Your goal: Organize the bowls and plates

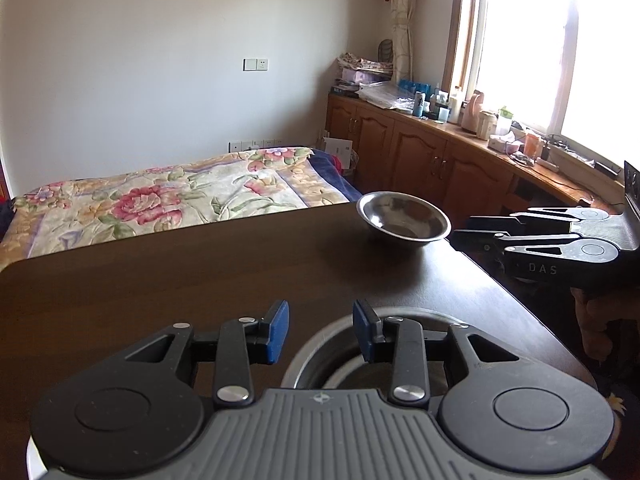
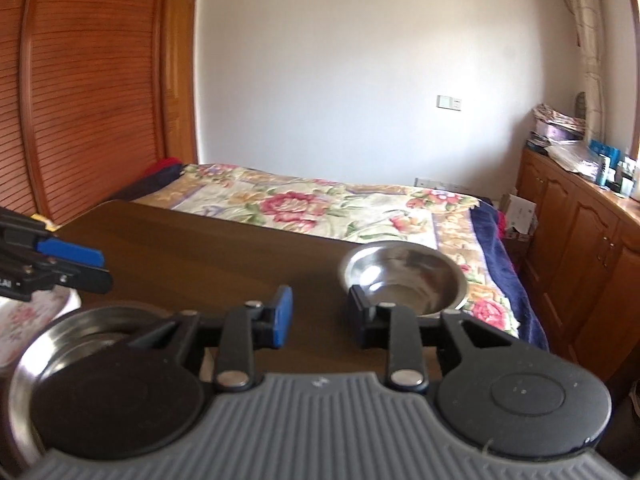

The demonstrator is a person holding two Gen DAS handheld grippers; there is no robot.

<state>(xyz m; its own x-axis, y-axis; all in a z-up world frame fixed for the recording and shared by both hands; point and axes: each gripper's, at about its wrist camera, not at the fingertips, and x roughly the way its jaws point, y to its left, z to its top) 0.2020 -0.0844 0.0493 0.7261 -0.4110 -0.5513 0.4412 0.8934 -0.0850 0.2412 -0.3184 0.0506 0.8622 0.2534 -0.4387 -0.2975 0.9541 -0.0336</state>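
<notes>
A steel bowl [image 1: 404,218] [image 2: 404,276] stands at the far right corner of the dark table [image 1: 200,272] [image 2: 200,248]. A second steel bowl [image 1: 320,360] [image 2: 72,340], with what looks like another nested inside, sits at the near edge. My left gripper [image 1: 320,330] [image 2: 96,266] is open just above that near bowl's far-left rim, holding nothing. My right gripper [image 2: 320,316] [image 1: 460,232] is open too, its right finger in front of the far bowl's near rim; whether it touches is unclear. A floral dish [image 2: 24,320] shows partly at the far left.
A bed with a floral blanket [image 1: 180,196] [image 2: 320,204] lies straight beyond the table's far edge. Wooden cabinets [image 1: 420,160] topped with clutter run under the window on the right. Louvred wardrobe doors [image 2: 80,100] stand at left. A hand [image 1: 600,320] holds the right gripper.
</notes>
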